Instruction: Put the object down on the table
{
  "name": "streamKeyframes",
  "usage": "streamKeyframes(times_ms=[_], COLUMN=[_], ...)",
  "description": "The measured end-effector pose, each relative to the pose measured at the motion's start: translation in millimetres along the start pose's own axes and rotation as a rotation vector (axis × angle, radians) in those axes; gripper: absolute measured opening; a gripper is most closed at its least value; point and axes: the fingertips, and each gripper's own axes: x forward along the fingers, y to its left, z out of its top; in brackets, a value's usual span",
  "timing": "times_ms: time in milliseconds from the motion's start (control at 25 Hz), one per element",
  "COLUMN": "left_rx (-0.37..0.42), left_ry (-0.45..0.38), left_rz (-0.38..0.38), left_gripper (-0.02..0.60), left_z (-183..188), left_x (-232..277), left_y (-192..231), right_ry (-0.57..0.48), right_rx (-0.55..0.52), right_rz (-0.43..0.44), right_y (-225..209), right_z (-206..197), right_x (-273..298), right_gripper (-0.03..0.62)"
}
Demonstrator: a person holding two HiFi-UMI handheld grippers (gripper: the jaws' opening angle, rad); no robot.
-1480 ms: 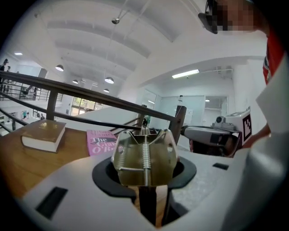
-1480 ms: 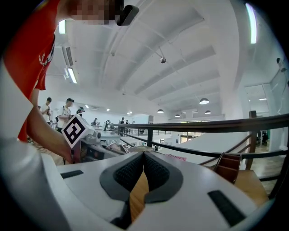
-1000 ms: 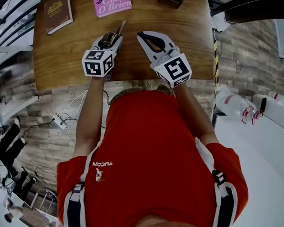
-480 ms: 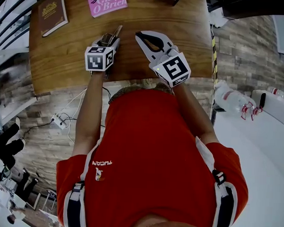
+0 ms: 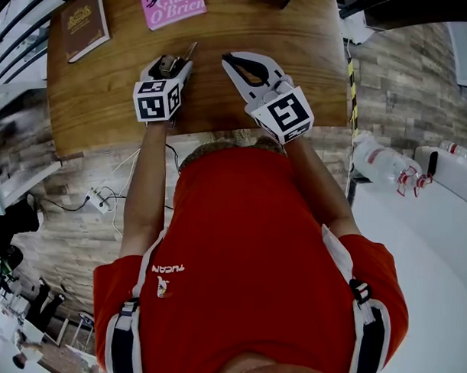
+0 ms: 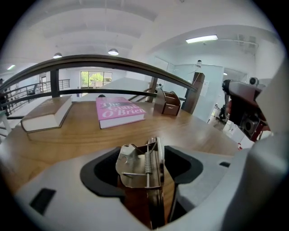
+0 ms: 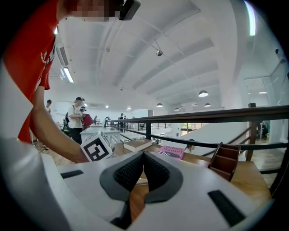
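Note:
A small wooden board with a metal spring clip [image 6: 141, 168] stands on edge on the brown table [image 5: 300, 39], between the jaws of my left gripper [image 6: 142, 155]. Those jaws have just been opening; the dark pads [image 6: 101, 173] now stand off the board's sides, so the left gripper is open. In the head view the board's tip [image 5: 191, 49] pokes out past the left gripper [image 5: 175, 64]. My right gripper [image 5: 232, 59] hovers just right of it, shut with nothing held; its ribbed pads [image 7: 131, 169] meet at the tips in the right gripper view.
A pink book [image 5: 171, 2] and a brown book [image 5: 80, 20] lie at the table's far side. A small wooden holder [image 6: 170, 101] stands at the far right. The table's near edge runs just behind both grippers; a railing lies beyond the far edge.
The left gripper has sunk slightly toward the table and its jaws have spread apart from the clip board. The right gripper has stayed where it was.

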Motion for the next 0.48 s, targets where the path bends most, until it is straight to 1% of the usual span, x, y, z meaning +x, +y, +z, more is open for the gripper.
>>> streamKeyframes(times_ms=[160,360,480], left_rx=[-0.014,-0.025,-0.026], left_ry=[-0.026,-0.032,-0.054], left_rz=[0.036,0.049,0.054], left_gripper=[0.294,0.295,0.295], left_z=[0.9,-0.8,3.2], left_x=[-4.0,-6.1,-11.4], left_y=[9.3,20.4,24.5], right_ry=[0.003,0.005,0.0], right_rx=[0.002,0.007,0.02], right_rz=[-0.004,-0.008,-0.009], right_y=[-2.2,-2.9,-2.6], right_z=[-1.4,-1.7,-1.1], right_x=[-4.1,-2.8,-0.6], right_gripper=[0.025,0.025,0.025])
